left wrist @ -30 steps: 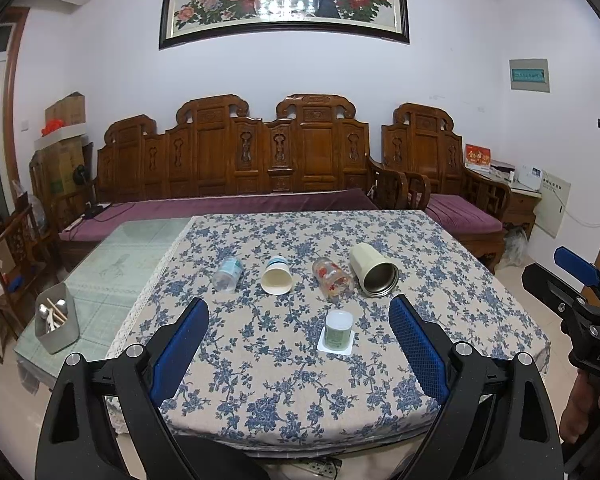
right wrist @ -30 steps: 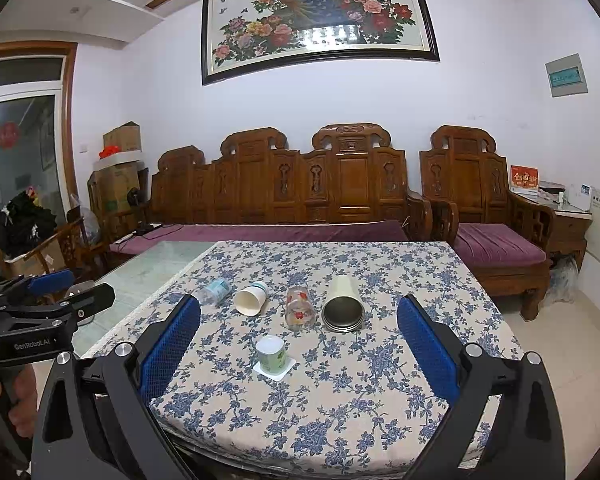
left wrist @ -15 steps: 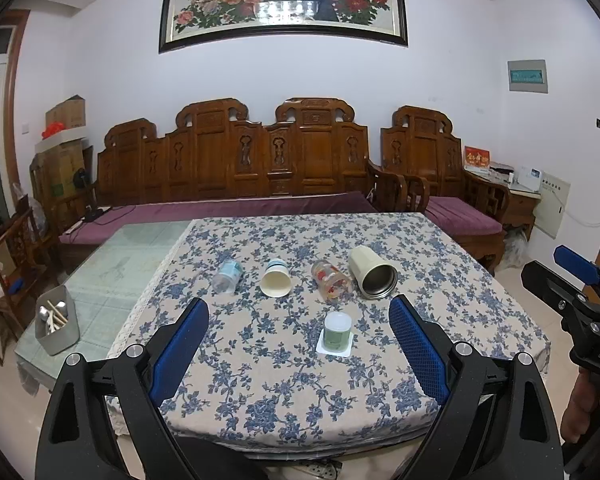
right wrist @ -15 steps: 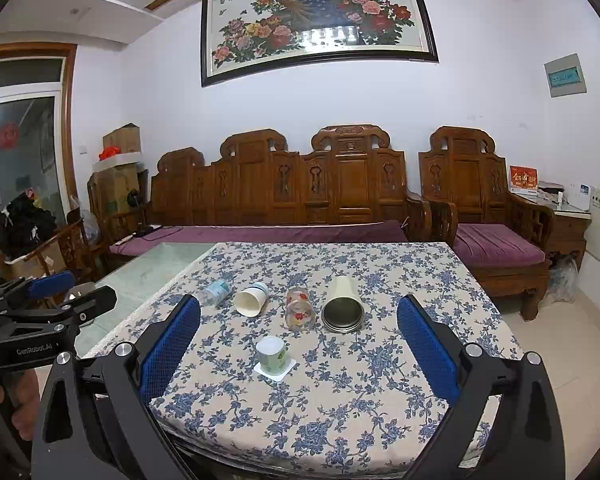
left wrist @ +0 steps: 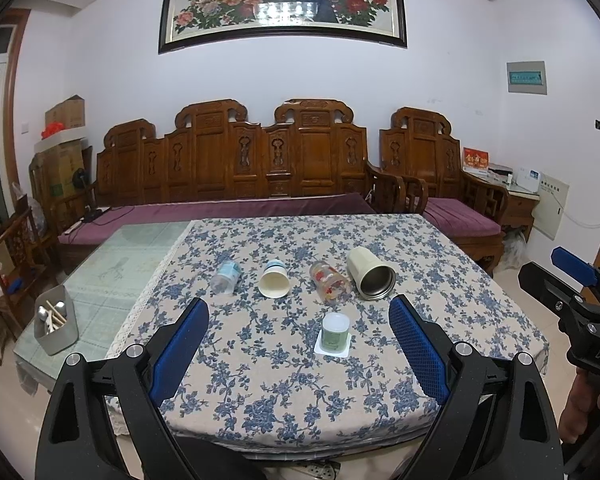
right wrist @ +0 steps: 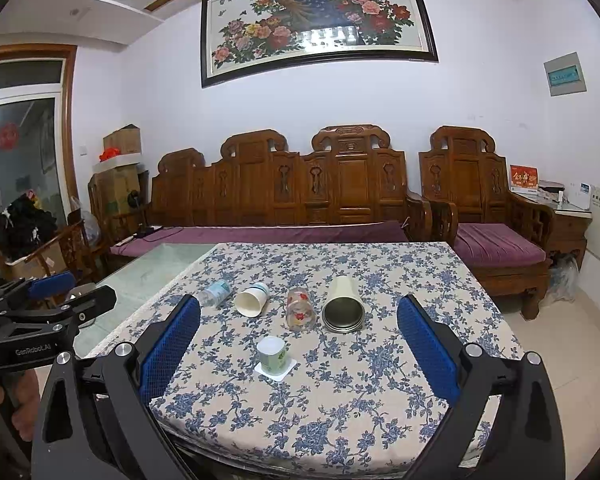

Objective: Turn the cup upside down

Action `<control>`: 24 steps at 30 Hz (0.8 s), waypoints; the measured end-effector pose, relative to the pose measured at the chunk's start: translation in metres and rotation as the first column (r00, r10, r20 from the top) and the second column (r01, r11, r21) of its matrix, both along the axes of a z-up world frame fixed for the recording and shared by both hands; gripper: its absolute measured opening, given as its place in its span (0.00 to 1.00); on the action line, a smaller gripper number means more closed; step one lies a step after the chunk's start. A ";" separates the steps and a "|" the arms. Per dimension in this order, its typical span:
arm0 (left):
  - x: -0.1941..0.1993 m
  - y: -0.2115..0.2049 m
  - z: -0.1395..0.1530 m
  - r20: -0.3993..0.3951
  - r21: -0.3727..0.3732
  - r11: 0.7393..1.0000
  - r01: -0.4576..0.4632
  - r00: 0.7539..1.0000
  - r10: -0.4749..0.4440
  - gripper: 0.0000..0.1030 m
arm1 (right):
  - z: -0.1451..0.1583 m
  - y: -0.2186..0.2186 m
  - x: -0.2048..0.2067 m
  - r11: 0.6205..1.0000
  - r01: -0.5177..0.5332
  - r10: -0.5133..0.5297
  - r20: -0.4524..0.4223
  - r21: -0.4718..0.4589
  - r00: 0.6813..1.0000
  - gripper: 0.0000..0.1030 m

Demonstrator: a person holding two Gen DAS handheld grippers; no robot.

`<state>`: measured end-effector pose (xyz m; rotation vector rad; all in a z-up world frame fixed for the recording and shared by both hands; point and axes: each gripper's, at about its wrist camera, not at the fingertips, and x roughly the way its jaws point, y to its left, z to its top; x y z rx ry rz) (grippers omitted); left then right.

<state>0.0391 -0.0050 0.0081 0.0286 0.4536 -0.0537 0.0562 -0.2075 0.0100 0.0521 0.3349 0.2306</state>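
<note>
A small green cup (left wrist: 335,332) stands on a white coaster (left wrist: 332,350) near the front of the flowered table; it also shows in the right wrist view (right wrist: 272,354). Behind it several cups lie on their sides in a row: a clear plastic cup (left wrist: 225,277), a white paper cup (left wrist: 274,279), a flowered glass (left wrist: 329,287) and a cream metal tumbler (left wrist: 371,273). My left gripper (left wrist: 298,350) is open and empty, in front of the table. My right gripper (right wrist: 298,350) is open and empty, also short of the table edge.
The table carries a blue-flowered cloth (left wrist: 284,392); its left part is bare green glass (left wrist: 128,264). A grey tub with utensils (left wrist: 56,324) stands at the left edge. A carved wooden bench (left wrist: 260,168) and chair (right wrist: 484,216) stand behind the table.
Both views shift very slightly; the table and cups sit a touch lower and nearer. No cup has moved and both grippers stay open.
</note>
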 end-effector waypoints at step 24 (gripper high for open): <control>0.000 -0.001 0.001 0.002 0.002 1.000 0.003 1.000 -0.003 0.85 | -0.001 0.001 -0.001 1.000 -0.001 0.001 -0.001 0.003 1.000 0.97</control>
